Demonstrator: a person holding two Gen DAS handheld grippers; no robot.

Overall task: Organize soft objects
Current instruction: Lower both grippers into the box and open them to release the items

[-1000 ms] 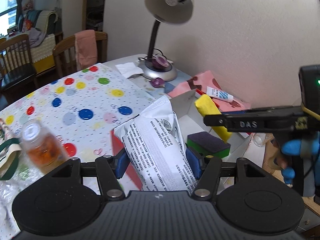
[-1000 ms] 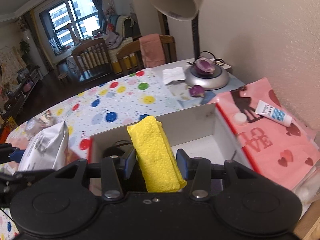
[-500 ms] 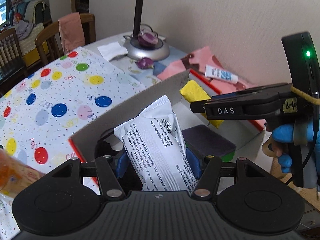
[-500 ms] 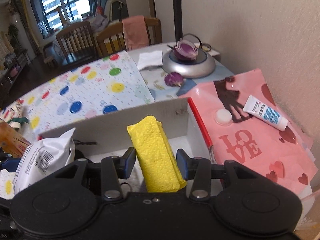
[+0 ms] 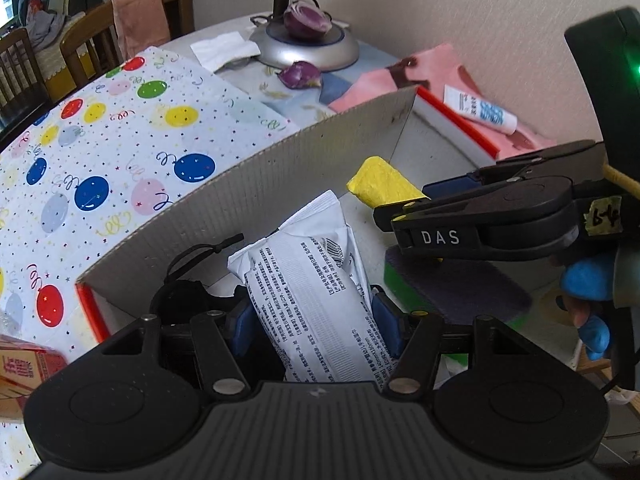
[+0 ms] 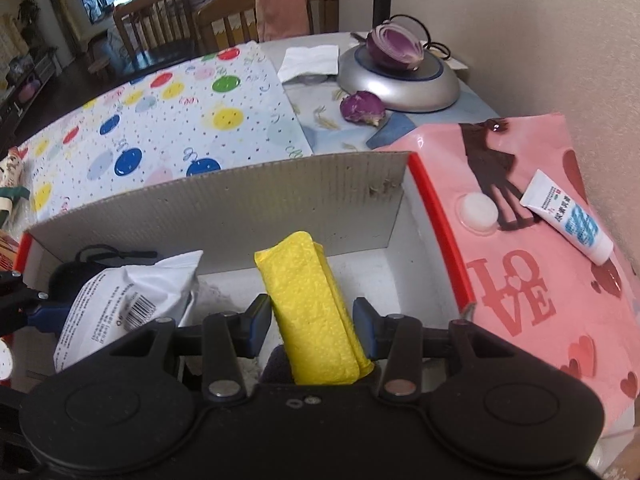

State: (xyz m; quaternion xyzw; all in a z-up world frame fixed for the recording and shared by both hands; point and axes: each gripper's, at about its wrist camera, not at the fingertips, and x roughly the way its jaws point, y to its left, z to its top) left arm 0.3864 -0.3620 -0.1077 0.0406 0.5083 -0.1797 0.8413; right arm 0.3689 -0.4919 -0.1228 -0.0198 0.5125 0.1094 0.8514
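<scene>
The cardboard box (image 6: 280,204) filled the middle; inside it, at seven o'clock, the left gripper (image 5: 316,322) clamped a white wipes pack (image 5: 316,300), and at six o'clock the right gripper (image 6: 312,326) clamped a folded yellow cloth (image 6: 308,304)

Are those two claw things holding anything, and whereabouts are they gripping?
Yes. The left gripper clamps a white printed packet across its lower half; the right gripper clamps a folded yellow cloth around its middle.
</scene>
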